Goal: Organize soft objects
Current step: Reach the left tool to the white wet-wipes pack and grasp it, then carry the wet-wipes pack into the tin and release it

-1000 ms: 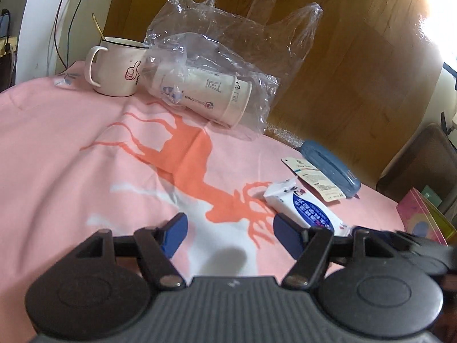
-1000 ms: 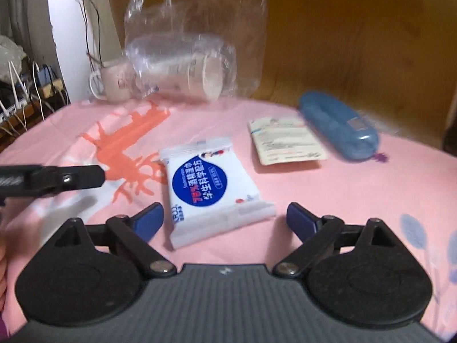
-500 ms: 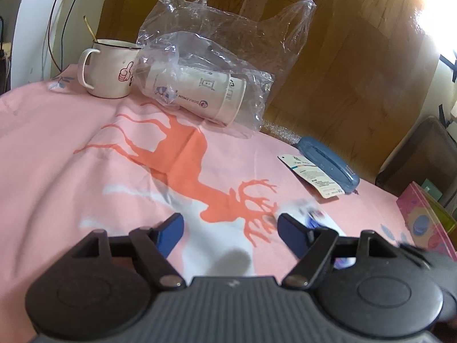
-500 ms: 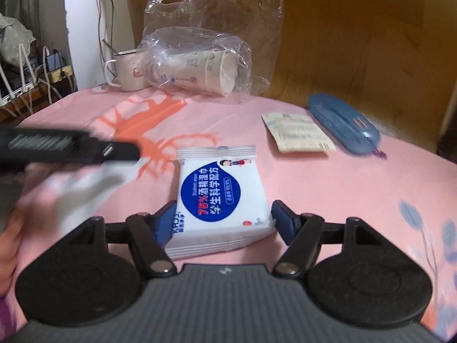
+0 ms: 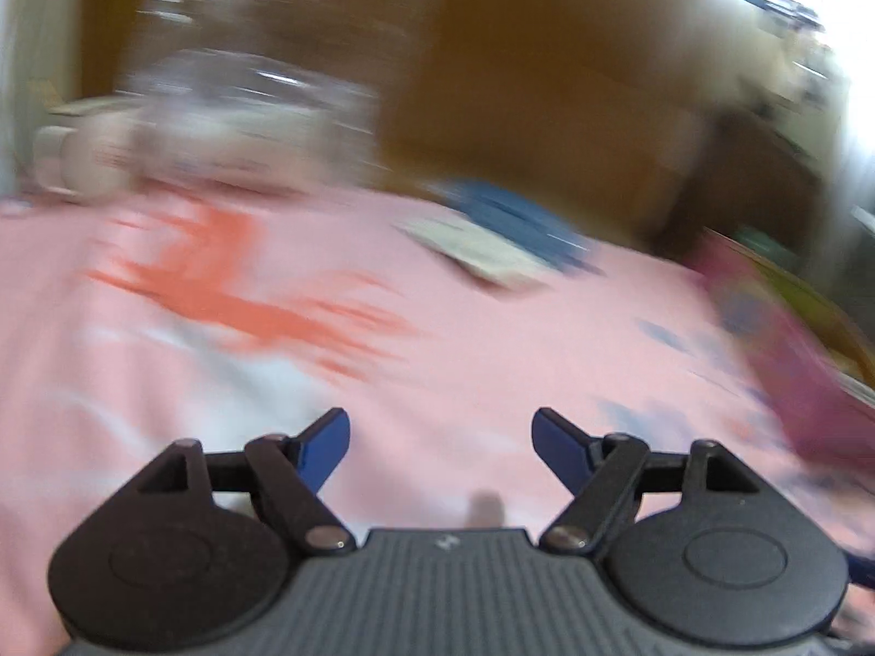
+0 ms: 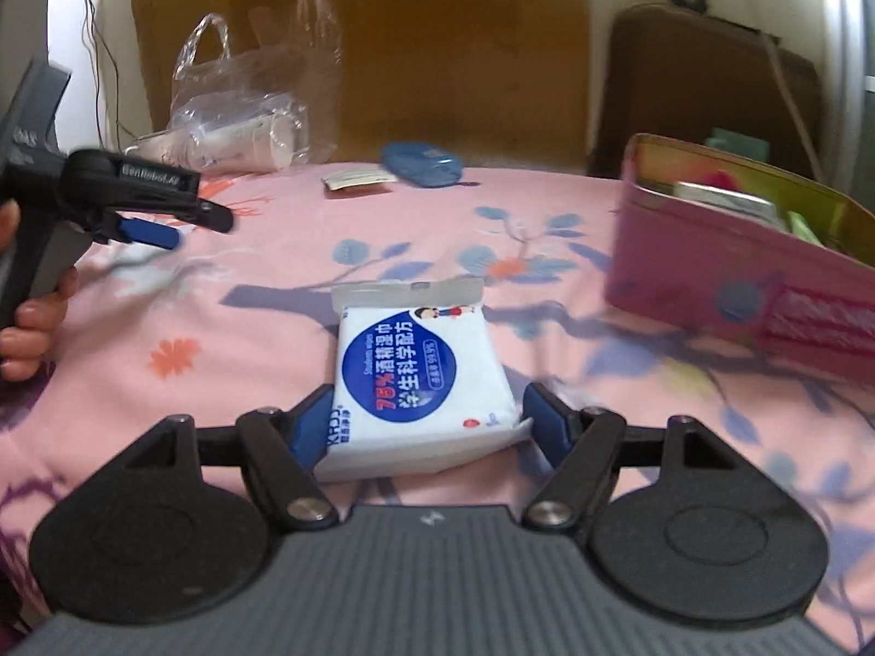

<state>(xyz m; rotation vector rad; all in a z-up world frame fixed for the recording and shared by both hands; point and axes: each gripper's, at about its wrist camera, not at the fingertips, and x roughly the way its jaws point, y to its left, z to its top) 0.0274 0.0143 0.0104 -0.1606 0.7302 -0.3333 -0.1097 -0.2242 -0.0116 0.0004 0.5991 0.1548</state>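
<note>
The wipes pack (image 6: pixel 418 377) now sits lifted between the right gripper's (image 6: pixel 424 421) pads, whose jaws open slightly; a second ago it lay on the cloth. The pink box (image 6: pixel 727 279) is near. The left gripper (image 5: pixel 440 440) stays open, empty.

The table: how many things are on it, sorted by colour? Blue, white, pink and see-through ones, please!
Blue: 1, the blue case
White: 2, the wipes pack between the right gripper's opening jaws, and the small packet
Pink: 1, the pink box
See-through: 1, the plastic bag with a paper cup inside
Total: 5
</note>
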